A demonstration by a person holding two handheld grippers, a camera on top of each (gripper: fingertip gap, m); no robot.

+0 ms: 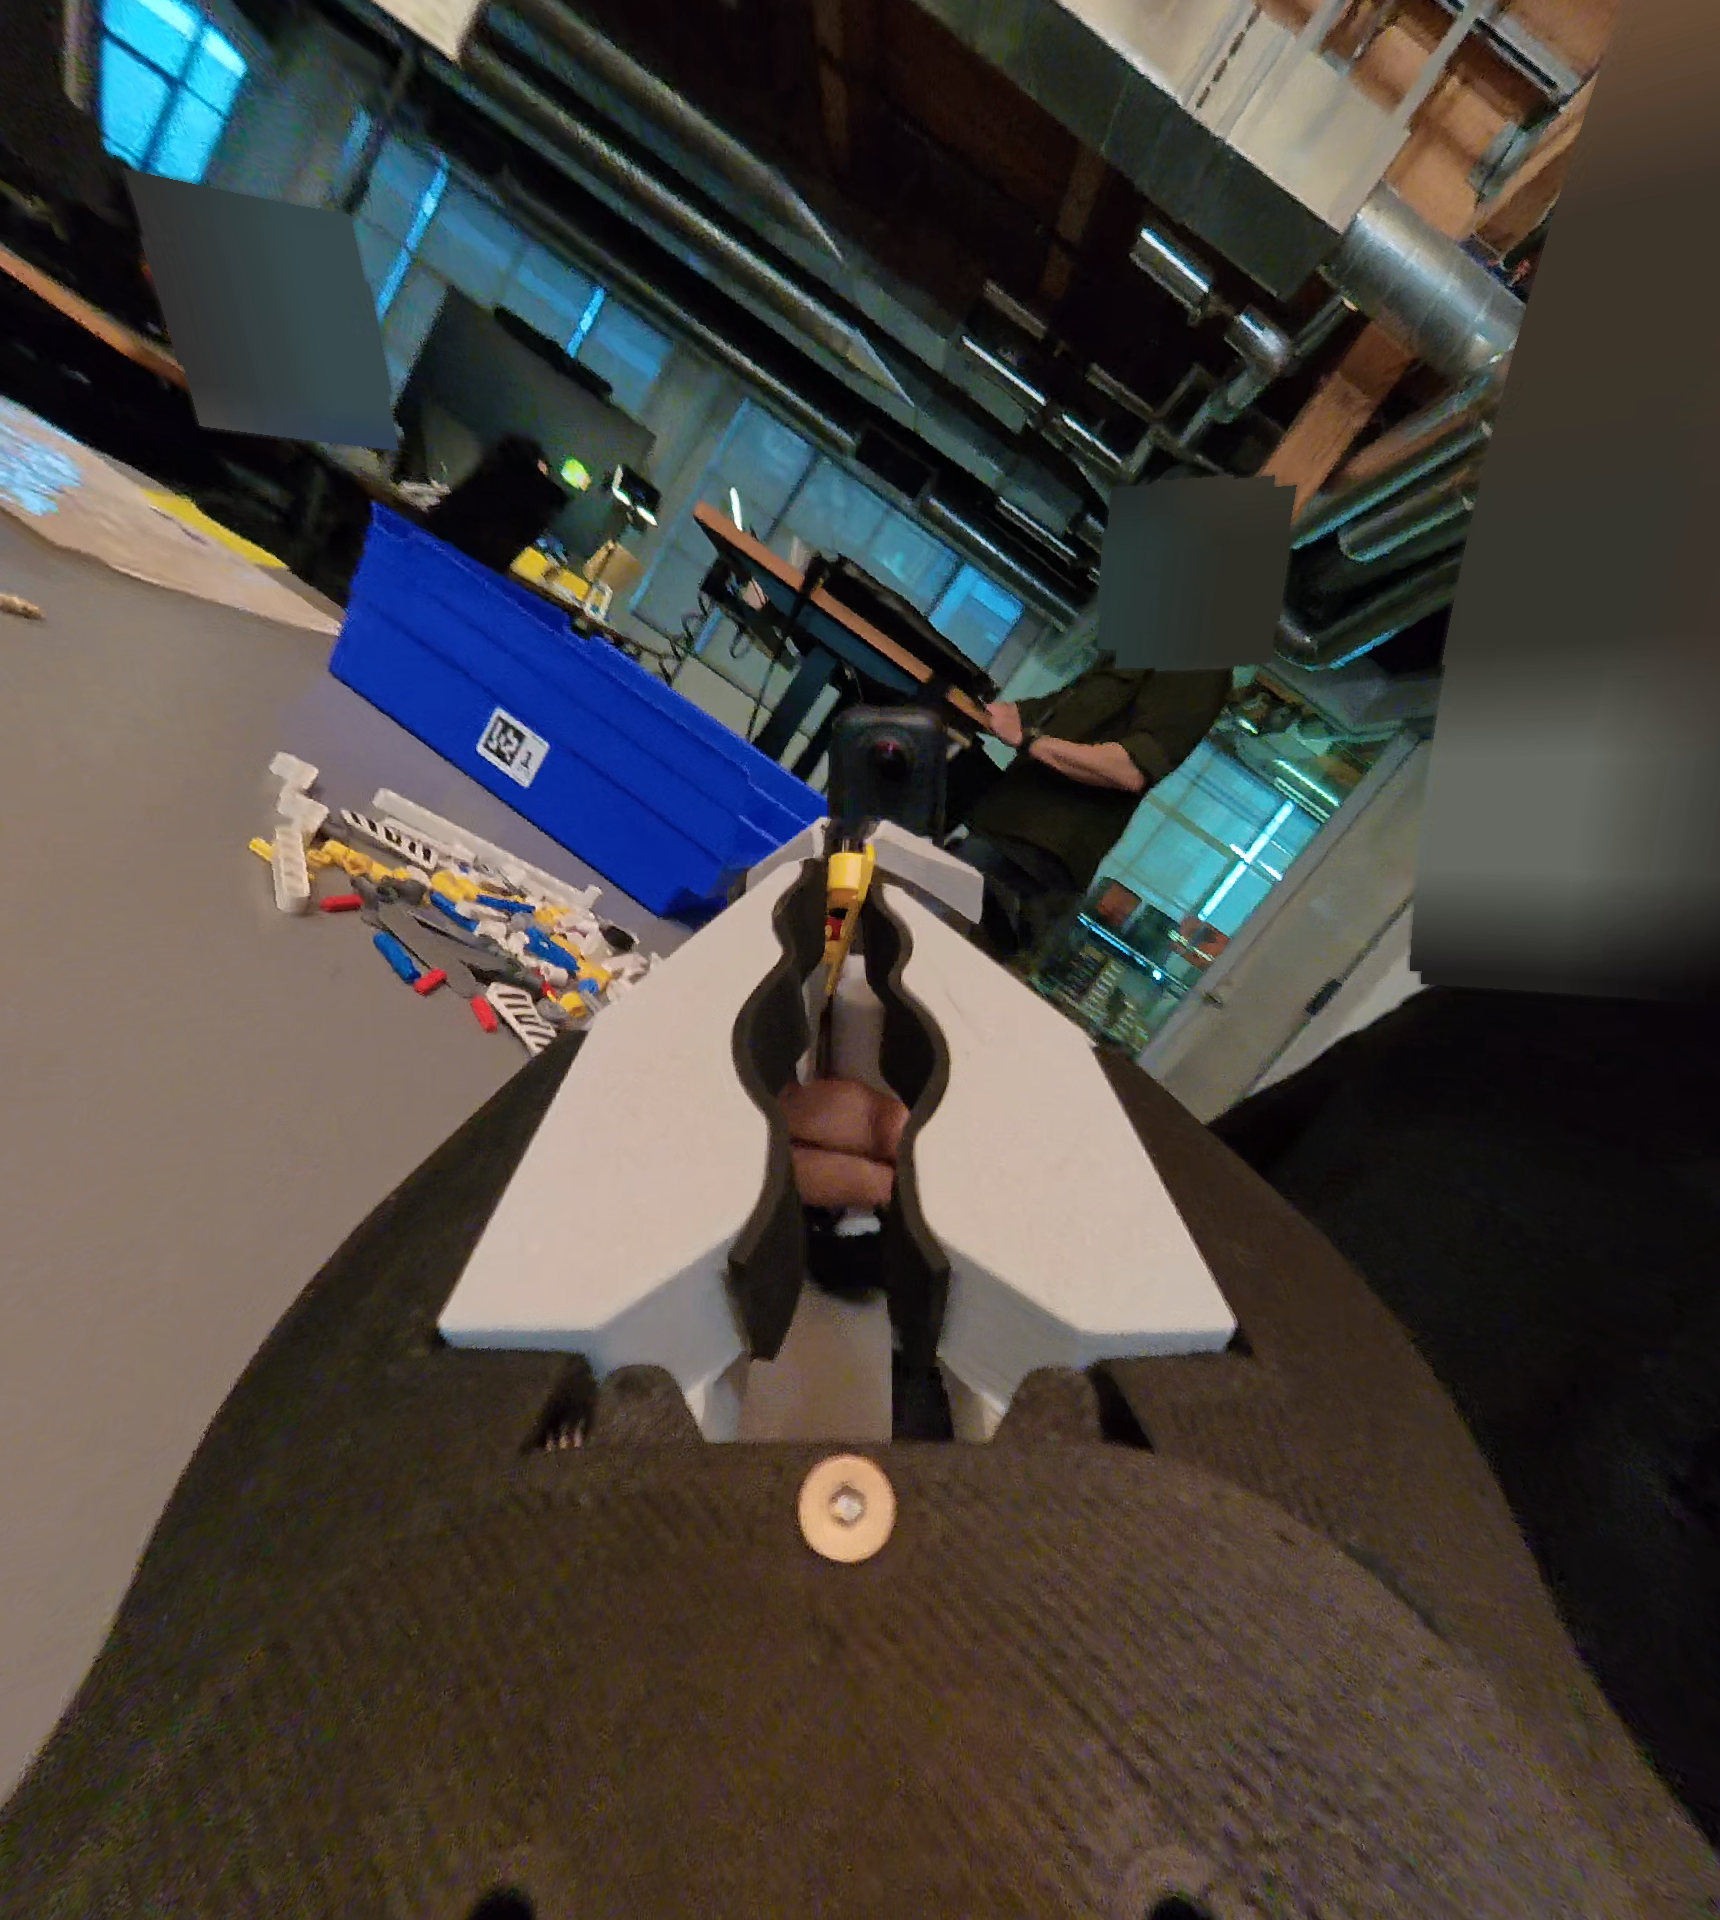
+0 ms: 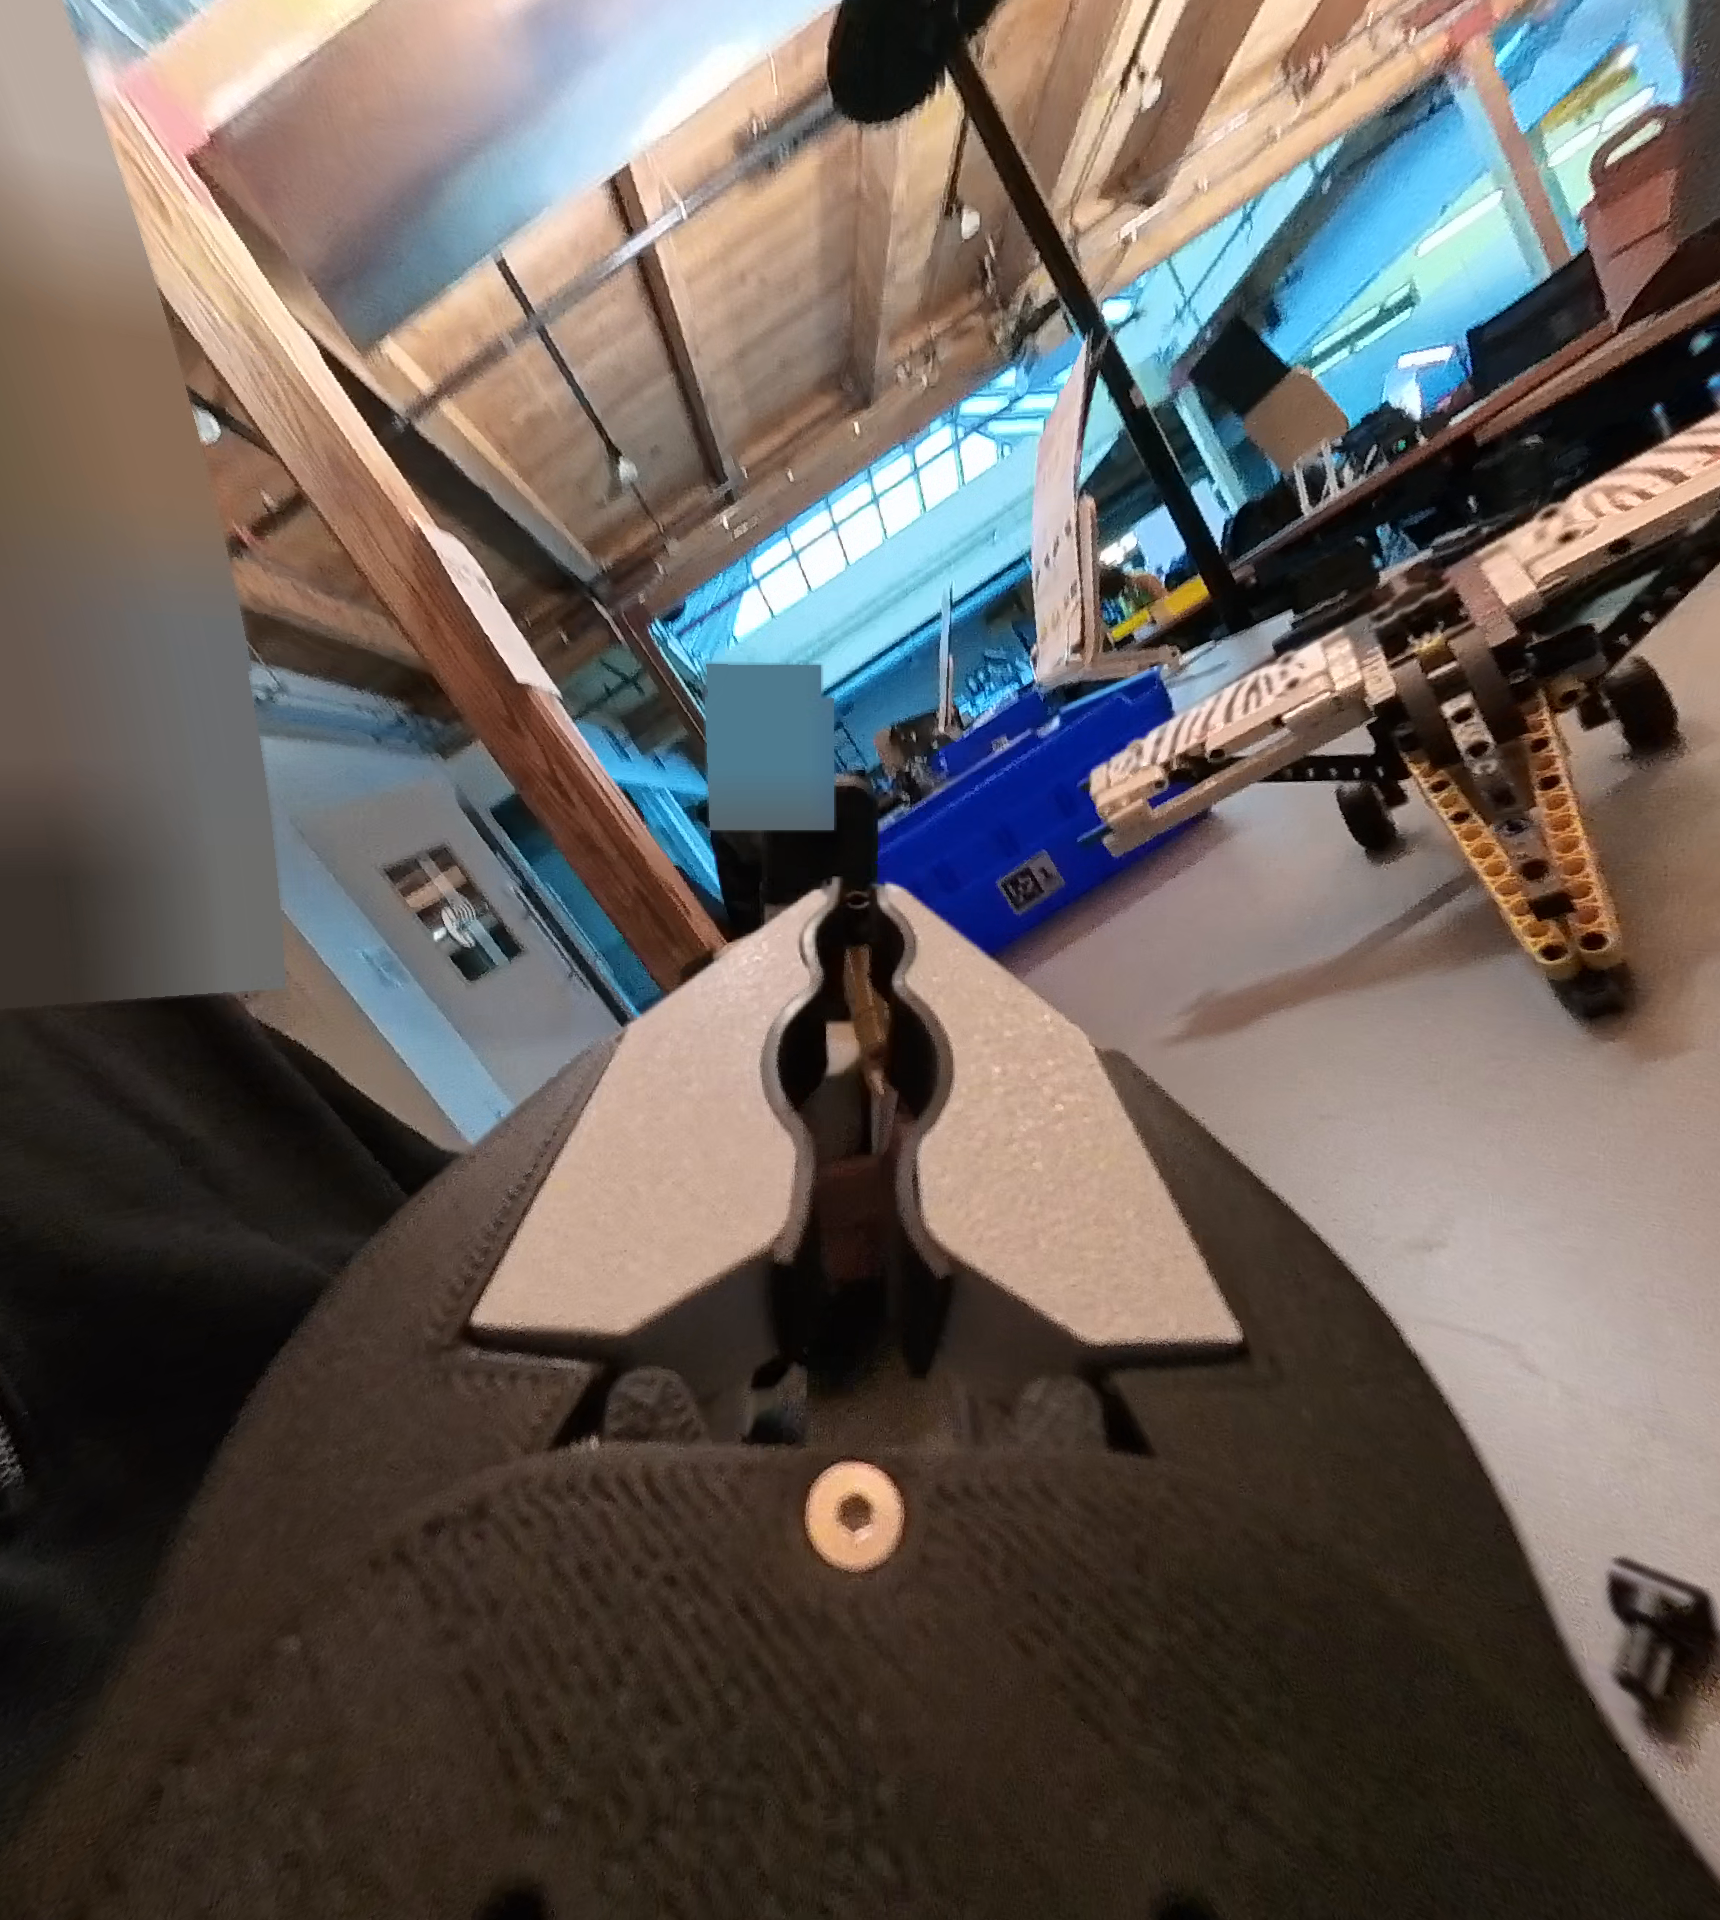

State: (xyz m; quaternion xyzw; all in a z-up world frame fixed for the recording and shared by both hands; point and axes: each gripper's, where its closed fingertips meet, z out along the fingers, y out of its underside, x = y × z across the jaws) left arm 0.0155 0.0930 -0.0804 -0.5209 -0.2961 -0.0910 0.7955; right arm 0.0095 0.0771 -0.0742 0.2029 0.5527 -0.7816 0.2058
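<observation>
At the fingertips: left gripper (image 1: 848,868) is closed on a small yellow brick piece (image 1: 845,873), pads pressing its sides; the piece stands up between the tips at twelve o'clock in the left wrist view.
Right fingertips: right gripper (image 2: 856,904) is closed on a thin black pin (image 2: 856,902) (its hollow end just shows at the tips); a tan piece (image 2: 866,1013) lies farther back in the jaw hollow, and I cannot tell whether it is clamped.
How it handles: the yellow piece looks light, stiff and smooth plastic, likely to pivot or slip if pinched on a corner; I would judge its flat side faces the safest hold. The pin looks as light and easier to drop.
Ten o'clock, left view: loose brick parts (image 1: 440,914) in white, yellow, blue, red and grey, scattered on the grey table (image 1: 108,1143).
Eleven o'clock beyond: blue bin (image 1: 544,717) with a square marker sticker.
Two o'clock, right view: striped brick-built model (image 2: 1438,707) on wheels, well apart from the tips.
Four o'clock: small black part (image 2: 1661,1642) alone on the table.
</observation>
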